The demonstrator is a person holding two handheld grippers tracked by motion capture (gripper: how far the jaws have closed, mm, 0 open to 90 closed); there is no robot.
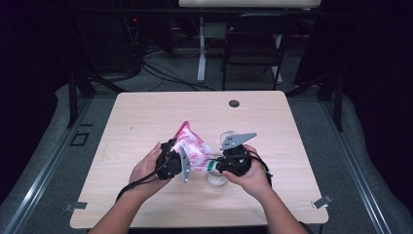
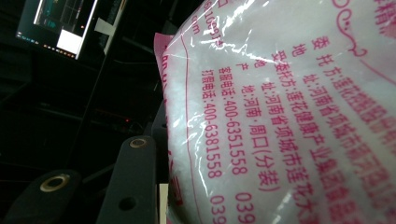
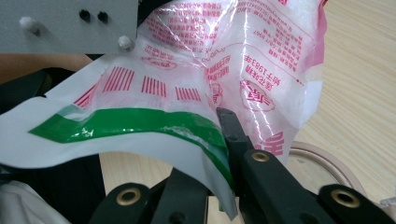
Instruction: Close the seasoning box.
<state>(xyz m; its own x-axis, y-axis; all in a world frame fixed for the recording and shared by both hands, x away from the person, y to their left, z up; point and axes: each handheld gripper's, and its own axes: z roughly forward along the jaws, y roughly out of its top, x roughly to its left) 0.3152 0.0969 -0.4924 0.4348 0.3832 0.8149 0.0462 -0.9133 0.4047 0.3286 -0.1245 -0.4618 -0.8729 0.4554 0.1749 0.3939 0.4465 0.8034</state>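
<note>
A clear plastic bag (image 1: 193, 146) with pink print and white grains inside is held above the middle of the table (image 1: 146, 122) between both grippers. My left gripper (image 1: 178, 157) is shut on the bag's left side. In the left gripper view the bag (image 2: 280, 112) covers one jaw, and the other black finger (image 2: 133, 177) lies against its edge. My right gripper (image 1: 214, 166) is shut on the bag's torn edge with the green stripe (image 3: 140, 122), and one of its fingers (image 3: 233, 135) presses on the film. A clear glass bowl (image 1: 217, 179) sits under the right gripper.
The glass bowl's rim (image 3: 322, 158) lies close under the bag's corner. A second clear glass (image 1: 228, 136) stands just behind the grippers. A black round cap (image 1: 234, 103) sits near the table's far edge. A black chair (image 1: 253, 46) stands beyond the table.
</note>
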